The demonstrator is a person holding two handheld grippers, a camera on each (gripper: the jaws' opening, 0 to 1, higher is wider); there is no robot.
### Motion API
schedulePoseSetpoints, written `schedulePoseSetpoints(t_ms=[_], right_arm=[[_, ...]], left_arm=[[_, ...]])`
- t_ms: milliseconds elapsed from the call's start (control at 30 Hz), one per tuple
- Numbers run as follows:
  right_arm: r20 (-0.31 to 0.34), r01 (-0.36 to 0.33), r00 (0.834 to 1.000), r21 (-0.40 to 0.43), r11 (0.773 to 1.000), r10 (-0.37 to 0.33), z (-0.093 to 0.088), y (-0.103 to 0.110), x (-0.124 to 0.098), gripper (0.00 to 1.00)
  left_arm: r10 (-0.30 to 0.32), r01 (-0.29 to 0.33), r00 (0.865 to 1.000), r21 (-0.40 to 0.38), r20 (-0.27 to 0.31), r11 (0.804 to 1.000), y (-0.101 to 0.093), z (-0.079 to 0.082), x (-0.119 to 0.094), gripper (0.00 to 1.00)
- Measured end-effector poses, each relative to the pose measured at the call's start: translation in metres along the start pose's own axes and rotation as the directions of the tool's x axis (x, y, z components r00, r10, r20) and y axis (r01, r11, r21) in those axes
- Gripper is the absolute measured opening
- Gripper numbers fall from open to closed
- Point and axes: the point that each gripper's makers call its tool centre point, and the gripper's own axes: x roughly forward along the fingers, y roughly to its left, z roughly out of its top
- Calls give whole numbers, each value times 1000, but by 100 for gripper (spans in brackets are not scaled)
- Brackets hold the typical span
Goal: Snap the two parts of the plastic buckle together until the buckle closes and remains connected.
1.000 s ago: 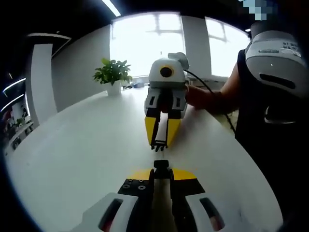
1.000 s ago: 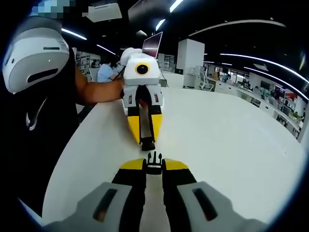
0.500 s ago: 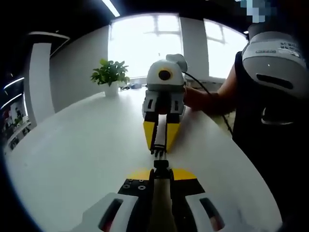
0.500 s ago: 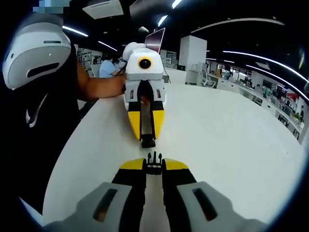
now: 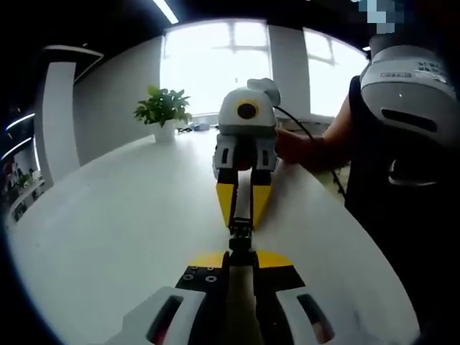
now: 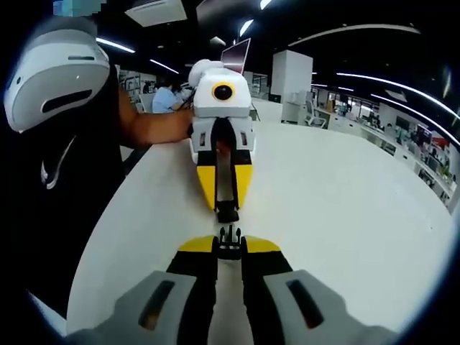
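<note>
Left gripper view: my left gripper (image 5: 241,253) is clamped on the black plastic socket half of the buckle (image 5: 240,244), which pokes out between the yellow tips. A second ago a clear gap lay between it and the black pronged plastic half (image 5: 241,228); now the two pieces meet or very nearly so. I cannot tell whether the prongs have entered.

Right gripper view: my right gripper (image 6: 229,246) is closed tight on the pronged half (image 6: 229,240), prongs pointing forward. The socket half (image 6: 228,213) in the opposing jaws has drawn in from well apart to just ahead of the prongs, with a thin sliver of white round table (image 6: 345,201) perhaps between.

Judgement: alignment looks straight, and the closing push is what remains. No click evident yet. Both halves are held above the table, mid-workspace.
</note>
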Motion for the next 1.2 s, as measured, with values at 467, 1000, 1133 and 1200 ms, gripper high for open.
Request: schedulePoseSetpoints(t_ms=[467, 1000, 1133, 1200], right_arm=[[10, -11, 1000, -11, 1000, 11, 3, 3, 1, 11], [13, -29, 999, -42, 999, 29, 5, 8, 3, 11], [14, -33, 999, -47, 998, 34, 5, 10, 3, 11], [14, -32, 999, -48, 998, 32, 5, 9, 3, 11]], left_arm=[[-17, 17, 1000, 0, 3, 1000, -4, 1, 1, 11], [-37, 37, 999, -2, -3, 999, -10, 0, 3, 11], [-38, 38, 999, -1, -1, 999, -10, 1, 3, 11], [-41, 41, 999, -1, 3, 999, -10, 2, 3, 11]])
